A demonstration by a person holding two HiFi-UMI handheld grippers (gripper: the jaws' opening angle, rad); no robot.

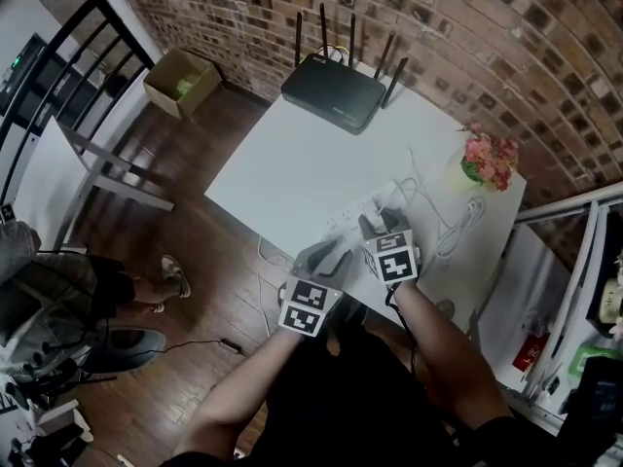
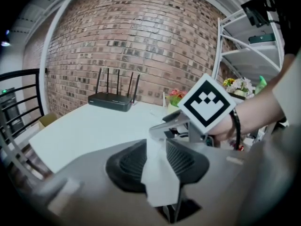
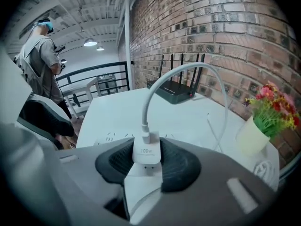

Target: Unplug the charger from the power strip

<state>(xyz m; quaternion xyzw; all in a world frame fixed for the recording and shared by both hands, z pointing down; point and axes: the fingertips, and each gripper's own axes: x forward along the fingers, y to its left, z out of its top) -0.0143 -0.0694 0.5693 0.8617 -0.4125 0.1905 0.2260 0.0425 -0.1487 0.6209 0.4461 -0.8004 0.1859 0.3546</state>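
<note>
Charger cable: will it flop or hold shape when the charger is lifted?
Probably springy rather than limp: the cable holds an unsupported arch above the charger. Likely light, so it should trail along; its slack lies loosely on the table.

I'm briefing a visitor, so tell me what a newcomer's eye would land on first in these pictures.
First come the two grippers side by side at the near edge of the white table. The right gripper is clamped on a white charger whose cable arches upward, and the left gripper is clamped on the power strip. Behind them a black router sits by the brick wall, and pink flowers stand at the table's right edge.
</note>
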